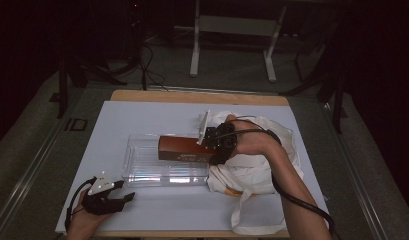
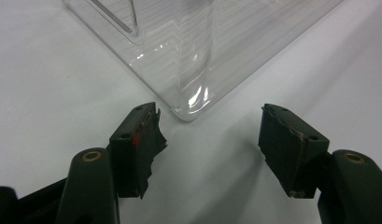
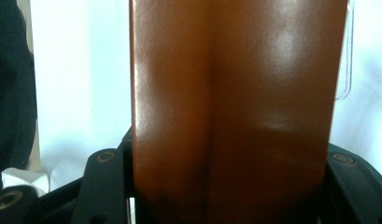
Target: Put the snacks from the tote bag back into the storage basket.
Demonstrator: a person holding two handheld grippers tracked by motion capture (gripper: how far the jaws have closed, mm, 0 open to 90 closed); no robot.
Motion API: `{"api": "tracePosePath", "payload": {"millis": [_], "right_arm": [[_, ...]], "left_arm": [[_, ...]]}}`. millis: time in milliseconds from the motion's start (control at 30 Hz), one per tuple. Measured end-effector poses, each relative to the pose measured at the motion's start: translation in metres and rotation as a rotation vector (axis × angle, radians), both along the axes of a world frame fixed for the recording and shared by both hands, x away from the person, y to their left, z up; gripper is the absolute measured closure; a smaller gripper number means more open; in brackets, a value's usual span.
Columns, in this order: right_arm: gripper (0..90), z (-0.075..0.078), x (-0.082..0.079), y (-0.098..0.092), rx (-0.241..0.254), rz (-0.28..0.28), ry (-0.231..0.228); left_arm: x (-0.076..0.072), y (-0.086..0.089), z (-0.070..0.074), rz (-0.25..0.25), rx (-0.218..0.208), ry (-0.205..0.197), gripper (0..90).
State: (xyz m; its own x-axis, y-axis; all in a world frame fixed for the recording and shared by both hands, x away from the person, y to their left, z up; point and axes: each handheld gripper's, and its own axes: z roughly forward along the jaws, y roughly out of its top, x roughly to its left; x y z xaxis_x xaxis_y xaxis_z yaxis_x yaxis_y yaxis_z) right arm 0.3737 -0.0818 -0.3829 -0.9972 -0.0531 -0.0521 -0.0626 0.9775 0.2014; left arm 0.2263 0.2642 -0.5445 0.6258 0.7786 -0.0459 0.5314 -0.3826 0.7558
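Tongs in the right hand [image 1: 219, 140] are clamped on a brown box [image 1: 179, 148], one black jaw pressed against each of its long sides; in the right gripper view the glossy brown box [image 3: 235, 107] rises straight up between the jaws. In the high view the box lies level, its far end reaching over the right part of a clear plastic tray [image 1: 142, 167], which sits near the middle of a pale sheet [image 1: 142, 117] covering the wooden counter [image 1: 192, 96]. Whether the box touches the tray cannot be told. Just right of the tray, under the right forearm, lies a crumpled white cloth bag [image 1: 262, 170], its strap trailing toward the counter's near edge. Left tongs [image 1: 123, 197] rest low on the sheet near the front left, apart from the tray, with the jaws spread and nothing between them; in the left gripper view these tongs [image 2: 209, 135] point at a rounded corner of the clear tray [image 2: 193, 93], which stands just beyond the tips without touching them. Black cables trail from both grippers along the person's arms
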Motion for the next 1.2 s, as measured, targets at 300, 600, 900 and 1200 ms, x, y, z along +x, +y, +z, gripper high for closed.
{"api": "tracePosePath", "payload": {"millis": [300,600,900,1200], "right_arm": [[42.9,-0.004,-0.002,0.010,-0.011,0.011,0.010],[42.9,-0.008,-0.002,0.019,-0.031,0.014,0.016],[42.9,-0.020,-0.002,0.033,-0.078,0.031,0.017],[42.7,-0.025,-0.004,0.049,-0.121,0.053,0.023]], "left_arm": [[0.000,0.000,0.000,0.000,0.000,0.000,37.8],[0.000,0.000,0.000,0.000,0.001,-0.001,37.8],[0.000,0.000,0.000,0.000,-0.001,-0.001,37.8],[0.000,0.000,0.000,-0.002,-0.002,0.000,37.8]]}}
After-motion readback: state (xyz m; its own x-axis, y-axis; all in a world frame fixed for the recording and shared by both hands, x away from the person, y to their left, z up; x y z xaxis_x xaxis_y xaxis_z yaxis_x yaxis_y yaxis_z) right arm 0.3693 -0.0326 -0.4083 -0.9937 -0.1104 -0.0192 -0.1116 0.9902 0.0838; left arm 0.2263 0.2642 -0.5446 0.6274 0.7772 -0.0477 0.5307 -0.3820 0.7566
